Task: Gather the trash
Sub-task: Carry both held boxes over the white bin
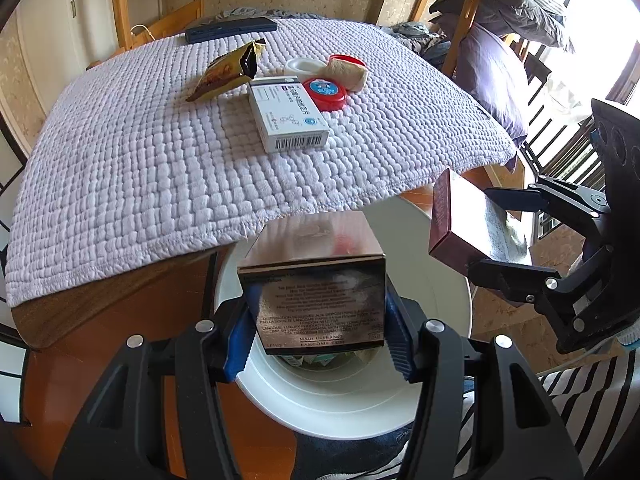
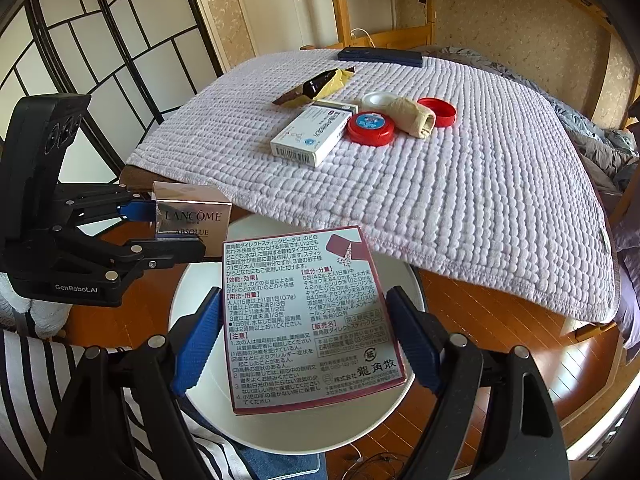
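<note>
Worktop (image 1: 80, 300) — brown wood, covered by a white quilted mat (image 1: 160, 168) filling the upper half of both views.

White bin (image 1: 440, 280) — round, open, on the floor below the worktop's near edge, lower centre of both frames; some scraps show inside in the left wrist view.

Left hand-held gripper (image 1: 316, 328) — lower centre of the left wrist view, left edge of the right wrist view; clamped on a metallic Lancôme box (image 1: 316, 280), blue pads pressing its two sides, held above the bin's opening.

Right hand-held gripper (image 2: 304, 336) — lower centre of the right wrist view, right edge of the left wrist view; clamped on a flat maroon-edged medicine box (image 2: 308, 320) printed with Japanese text, also above the bin, just beside the Lancôme box.

On the mat, upper centre of frame, clustered:
- dark blue flat case (image 1: 230, 30), far edge
- white barcoded carton (image 1: 288, 114)
- brown and gold snack wrapper (image 1: 228, 72), open, left of the carton
- red round tin (image 1: 325, 94), touching the carton's right side
- crumpled beige wad (image 1: 352, 74), behind the tin
- red lid (image 2: 438, 111), beside the wad
- white round lid (image 1: 304, 65)
</note>
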